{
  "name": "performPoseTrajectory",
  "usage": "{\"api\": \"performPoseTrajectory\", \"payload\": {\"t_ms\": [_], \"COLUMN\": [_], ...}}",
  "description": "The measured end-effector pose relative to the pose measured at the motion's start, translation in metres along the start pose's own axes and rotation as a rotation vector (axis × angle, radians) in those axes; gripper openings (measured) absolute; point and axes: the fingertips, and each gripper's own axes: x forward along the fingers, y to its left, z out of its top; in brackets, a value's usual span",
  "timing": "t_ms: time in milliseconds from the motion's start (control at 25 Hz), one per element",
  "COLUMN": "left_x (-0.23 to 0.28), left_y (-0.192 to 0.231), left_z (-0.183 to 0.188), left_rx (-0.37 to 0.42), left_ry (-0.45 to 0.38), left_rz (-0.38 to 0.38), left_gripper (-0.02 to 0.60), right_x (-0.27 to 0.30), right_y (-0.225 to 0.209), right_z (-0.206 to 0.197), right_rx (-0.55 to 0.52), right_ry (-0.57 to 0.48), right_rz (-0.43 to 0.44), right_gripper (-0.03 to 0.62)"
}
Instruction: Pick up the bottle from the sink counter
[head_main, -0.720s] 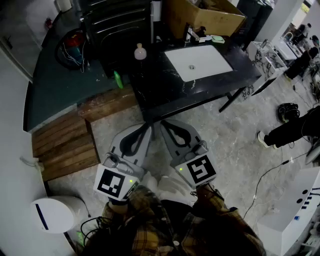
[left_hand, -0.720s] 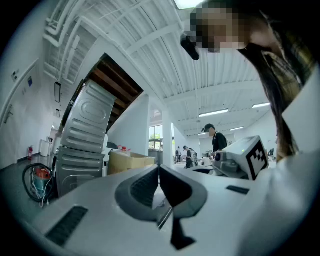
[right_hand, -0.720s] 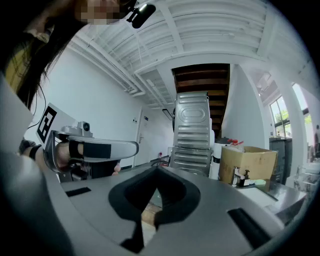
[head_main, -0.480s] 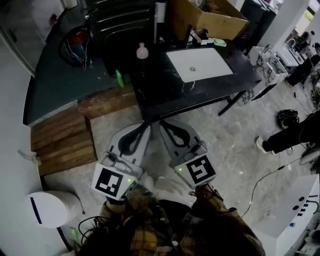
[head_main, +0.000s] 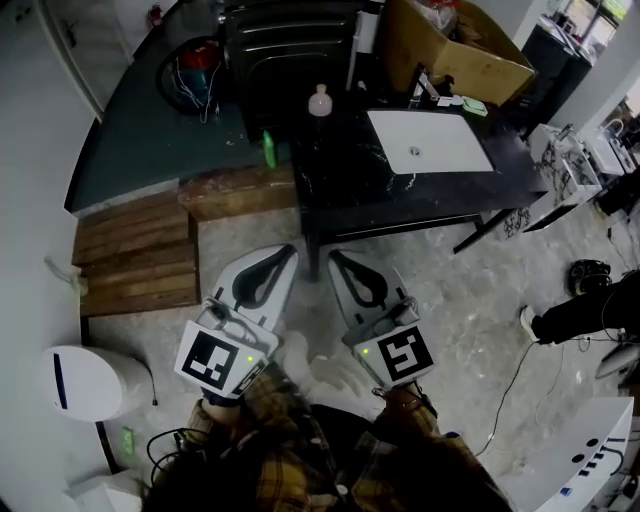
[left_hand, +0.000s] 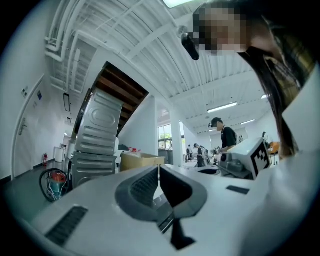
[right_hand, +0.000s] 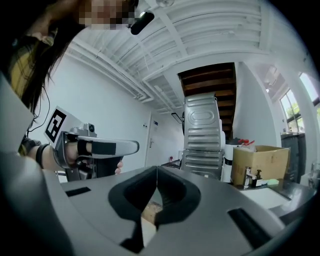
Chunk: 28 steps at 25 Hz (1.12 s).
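Head view, bottle: the small pale plastic bottle (head_main: 319, 101) with a rounded cap stands upright at the far left corner of the black, white-veined sink surface (head_main: 400, 200). It is left of the white rectangular basin (head_main: 430, 140) and well apart from both grippers.
Head view, change: the whole surface has slid to the right in the picture over the last moment. The bottle now sits almost straight ahead of the gap between the two grippers instead of off to their left.
Head view, grippers: the left gripper (head_main: 286, 252) and right gripper (head_main: 336, 256) are held level, side by side, close to the body over the floor, short of the surface's near edge.
Left gripper view: its jaws are pressed together with nothing between them, and I cannot make out the bottle here.
Right gripper view: its jaws are likewise pressed together and empty. The brown cardboard box (right_hand: 260, 160) shows to the right, but I cannot pick out the bottle.
Meaning for the task: the person seems to be lining up. The reach is not begun, and a gripper must spread before any grasp.
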Motion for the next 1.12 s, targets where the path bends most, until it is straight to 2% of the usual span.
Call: {"api": "performPoseTrajectory", "payload": {"t_ms": [280, 520, 800, 1120], "left_x": [0.021, 0.067, 0.108, 0.135], "left_y": [0.045, 0.118, 0.194, 0.244], "left_z": [-0.016, -0.019, -0.022, -0.032], "left_rx": [-0.06, -0.052, -0.042, -0.034], "left_ry": [-0.024, -0.032, -0.039, -0.038], "left_rz": [0.0, -0.022, -0.089, -0.189], "left_gripper": [0.023, 0.023, 0.023, 0.023], "right_x": [0.045, 0.123, 0.202, 0.249], "right_y": [-0.013, -0.043, -0.08, -0.109], "right_z": [-0.014, -0.019, -0.018, -0.023], "right_rx": [-0.021, -0.049, -0.06, -0.06], "right_ry": [0.041, 0.083, 0.102, 0.107], "right_rz": [0.013, 0.007, -0.064, -0.178], "right_gripper": [0.017, 0.017, 0.017, 0.017]}}
